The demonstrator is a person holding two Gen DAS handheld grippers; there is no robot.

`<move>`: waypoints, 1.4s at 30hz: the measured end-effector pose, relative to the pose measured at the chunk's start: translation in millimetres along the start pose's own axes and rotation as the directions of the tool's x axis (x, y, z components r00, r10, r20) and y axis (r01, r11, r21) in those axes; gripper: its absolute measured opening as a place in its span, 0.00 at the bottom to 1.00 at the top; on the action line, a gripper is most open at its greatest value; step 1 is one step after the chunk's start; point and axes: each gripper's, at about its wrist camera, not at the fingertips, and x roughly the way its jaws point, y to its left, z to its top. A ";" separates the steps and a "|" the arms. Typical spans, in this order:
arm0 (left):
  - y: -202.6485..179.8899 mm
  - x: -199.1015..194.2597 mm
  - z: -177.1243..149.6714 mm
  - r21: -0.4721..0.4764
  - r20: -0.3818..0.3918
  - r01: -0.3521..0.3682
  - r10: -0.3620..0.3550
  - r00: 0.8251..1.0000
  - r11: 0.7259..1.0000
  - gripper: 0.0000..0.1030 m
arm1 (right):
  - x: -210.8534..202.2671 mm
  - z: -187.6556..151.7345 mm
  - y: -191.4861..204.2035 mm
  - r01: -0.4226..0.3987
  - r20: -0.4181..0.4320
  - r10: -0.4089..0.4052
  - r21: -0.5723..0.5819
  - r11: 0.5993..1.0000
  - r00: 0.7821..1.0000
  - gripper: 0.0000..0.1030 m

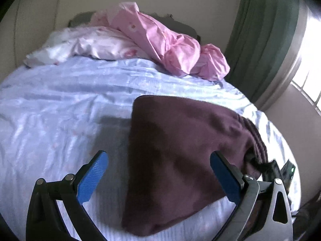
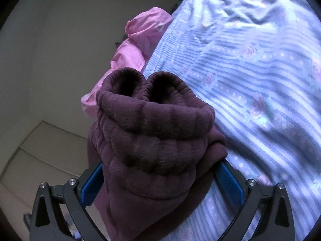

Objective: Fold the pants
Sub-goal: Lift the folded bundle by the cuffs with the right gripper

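The dark maroon pants [image 1: 176, 150] lie folded on the blue striped bedsheet [image 1: 60, 104], their ribbed waistband at the right. My left gripper [image 1: 158, 172] is open just above them, its blue fingers [image 1: 92, 176] spread wide to either side of the cloth. In the right wrist view the bunched ribbed waistband end of the pants [image 2: 154, 132] sits between my right gripper's blue fingers [image 2: 228, 182]. The right gripper [image 2: 160, 182] stands fairly wide, its jaws against the thick bundle. I cannot tell whether it grips the cloth.
A pink crumpled blanket [image 1: 166, 44] and a pale pillow [image 1: 96, 44] lie at the head of the bed. A green curtain [image 1: 264, 40] and a bright window are at the right. The bed's edge and floor [image 2: 46, 140] show in the right wrist view.
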 end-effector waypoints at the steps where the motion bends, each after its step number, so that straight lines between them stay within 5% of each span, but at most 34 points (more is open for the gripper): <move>1: 5.1 7.6 4.8 -0.019 -0.008 0.008 -0.009 1.000 1.000 1.00 | -0.1 -1.0 3.4 0.013 0.004 -0.013 -0.014 1.000 1.000 1.00; 4: 17.7 39.7 13.6 -0.049 -0.079 0.064 -0.067 0.995 0.997 1.00 | -4.7 -4.5 9.7 0.042 0.027 -0.040 -0.045 0.998 0.999 1.00; 7: 31.5 75.7 10.3 -0.113 -0.183 0.138 -0.158 0.970 0.984 0.99 | -1.4 -3.0 13.8 0.047 0.044 -0.045 -0.056 0.997 0.998 1.00; 12: 52.5 115.4 -7.9 -0.234 -0.252 0.240 -0.297 0.921 0.942 1.00 | 7.4 -1.8 11.1 0.082 0.047 -0.079 -0.055 0.995 0.996 1.00; 15: 61.4 135.3 -20.4 -0.342 -0.274 0.294 -0.394 0.877 0.892 1.00 | 13.5 -3.5 7.7 0.116 0.056 -0.113 -0.063 0.991 0.992 1.00; 22: 56.6 144.1 -21.2 -0.374 -0.300 0.297 -0.418 0.858 0.879 1.00 | 21.3 -2.0 4.2 0.156 0.070 -0.151 -0.078 0.985 0.986 1.00; 24: 55.1 141.7 -21.7 -0.387 -0.290 0.302 -0.426 0.857 0.871 0.93 | 22.4 -0.1 3.2 0.159 0.061 -0.155 -0.070 0.985 0.986 1.00; 25: 56.0 138.5 -23.2 -0.402 -0.271 0.327 -0.453 0.850 0.855 0.76 | 22.7 1.3 3.3 0.160 0.053 -0.156 -0.066 0.985 0.986 1.00; 28: 48.3 123.5 -19.5 -0.366 -0.244 0.310 -0.412 0.878 0.878 0.60 | 22.1 3.3 5.5 0.173 0.028 -0.171 -0.069 0.983 0.985 0.94; 32: 33.5 104.2 -8.2 -0.301 -0.228 0.274 -0.348 0.909 0.913 0.48 | 12.6 4.1 7.8 0.161 0.007 -0.161 -0.044 0.986 0.987 0.71; 38: 12.3 73.8 9.2 -0.251 -0.188 0.270 -0.321 0.928 0.930 0.44 | -12.2 1.6 29.9 0.203 0.052 -0.198 -0.119 0.972 0.979 0.52; 42: 2.8 46.1 21.3 -0.201 -0.159 0.281 -0.314 0.936 0.939 0.43 | -34.5 2.6 51.6 0.184 0.092 -0.170 -0.174 0.967 0.981 0.49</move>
